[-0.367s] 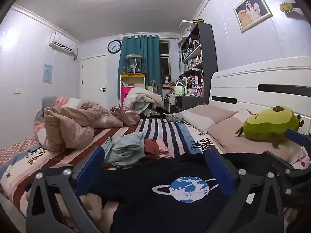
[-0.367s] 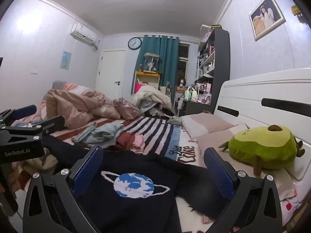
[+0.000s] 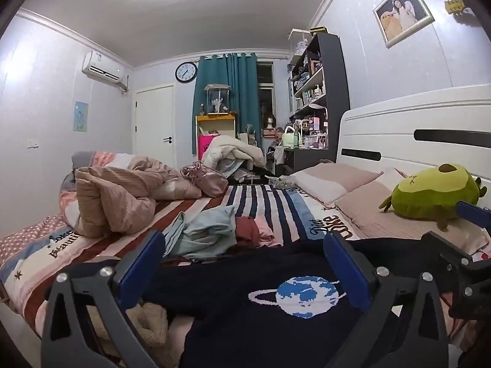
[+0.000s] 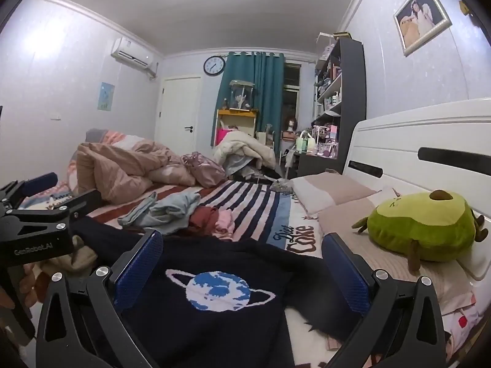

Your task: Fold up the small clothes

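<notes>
Two grippers hover over one dark sweater (image 3: 245,312) with a planet motif, spread on the striped bed (image 3: 276,205). The left gripper (image 3: 242,263) and the right gripper (image 4: 242,263) both stand released, fingers wide, the sweater below and between them; its near edge is cut off. Beyond lies one heap of small clothes (image 3: 214,233), count unclear, then two pillows (image 3: 331,181) and one avocado plush (image 3: 435,193).

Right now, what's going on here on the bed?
A person is holding two grippers over a dark navy sweater with a planet design, spread on the bed. The left gripper and the right gripper are both open and grip nothing. No fold shows in the sweater. A small pile of clothes waits beyond it, and an avocado plush lies on the pillows.
</notes>
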`<state>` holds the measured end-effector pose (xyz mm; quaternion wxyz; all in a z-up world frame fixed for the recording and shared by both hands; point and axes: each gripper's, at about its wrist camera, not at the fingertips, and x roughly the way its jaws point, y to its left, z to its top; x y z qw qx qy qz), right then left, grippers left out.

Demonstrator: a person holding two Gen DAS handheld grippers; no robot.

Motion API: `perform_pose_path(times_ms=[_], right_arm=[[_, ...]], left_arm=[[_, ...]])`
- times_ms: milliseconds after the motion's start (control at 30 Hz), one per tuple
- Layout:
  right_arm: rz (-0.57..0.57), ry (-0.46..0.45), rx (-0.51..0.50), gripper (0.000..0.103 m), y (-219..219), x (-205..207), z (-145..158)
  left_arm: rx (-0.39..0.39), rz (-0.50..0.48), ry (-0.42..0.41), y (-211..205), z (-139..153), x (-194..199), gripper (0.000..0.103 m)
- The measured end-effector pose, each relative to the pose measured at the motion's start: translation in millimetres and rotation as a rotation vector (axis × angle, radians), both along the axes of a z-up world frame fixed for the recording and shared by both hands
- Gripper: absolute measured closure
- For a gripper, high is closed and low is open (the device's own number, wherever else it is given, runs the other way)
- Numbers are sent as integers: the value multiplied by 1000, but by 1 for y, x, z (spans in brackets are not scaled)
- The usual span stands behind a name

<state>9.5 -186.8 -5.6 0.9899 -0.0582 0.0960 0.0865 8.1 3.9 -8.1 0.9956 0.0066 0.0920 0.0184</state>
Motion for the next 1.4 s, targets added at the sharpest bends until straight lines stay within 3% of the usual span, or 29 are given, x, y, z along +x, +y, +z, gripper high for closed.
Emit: perform_pose_path(times_ms=[333, 967, 1400], right_arm=[[9, -11, -32, 0, 12, -7, 2], [62, -29, 17, 0, 20, -26, 10], [60, -59, -5, 0, 33, -42, 16]], left_arm=[[-17, 2, 15, 8, -4, 2, 1], [-48, -7, -1, 19, 2, -16, 1], [-36, -2, -5, 21, 5, -26, 1]])
